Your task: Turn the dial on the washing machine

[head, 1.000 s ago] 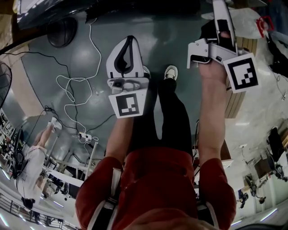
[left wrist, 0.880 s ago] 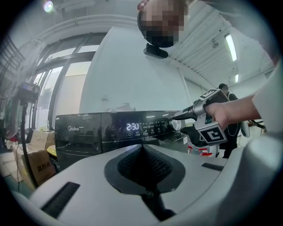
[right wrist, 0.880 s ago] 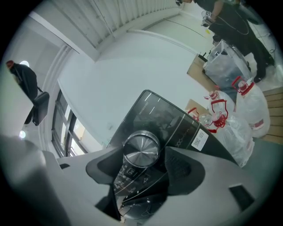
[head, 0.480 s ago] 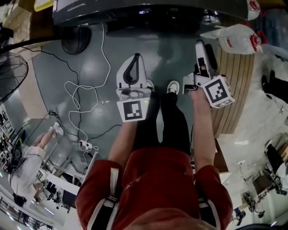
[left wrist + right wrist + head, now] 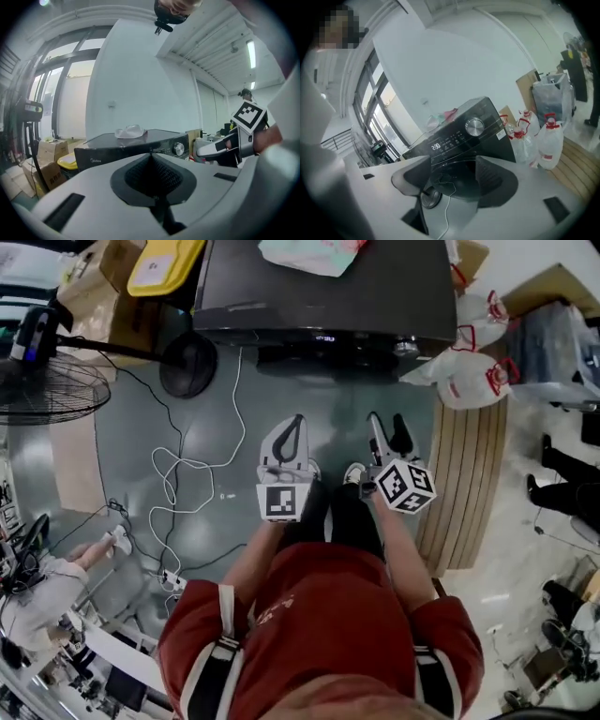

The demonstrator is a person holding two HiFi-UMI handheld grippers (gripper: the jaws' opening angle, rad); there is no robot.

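Seen from above, a person in a red top stands on a grey floor facing a dark washing machine (image 5: 323,296), with a gripper in each hand held out in front of the body. The left gripper (image 5: 289,426) and right gripper (image 5: 387,427) sit side by side, both well short of the machine and touching nothing.

In the left gripper view, the two jaws are pressed together with nothing between them. Beyond them is the machine's top and front panel.

In the right gripper view, the jaws stand moderately apart and empty, and the machine's front shows through the gap. The round silver dial (image 5: 475,126) sits high on the right end of the control panel, above and beyond the jaws. To its left is a lit display (image 5: 436,146) that seems to read 2:30, though the digits are small.

A pale crumpled cloth (image 5: 309,251) lies on top of the machine. Clear plastic jugs with red handles (image 5: 469,381) stand just beside its right side, at the end of a wooden pallet (image 5: 469,493). A white cable (image 5: 187,474) loops across the floor to the left, near a standing fan (image 5: 47,395).
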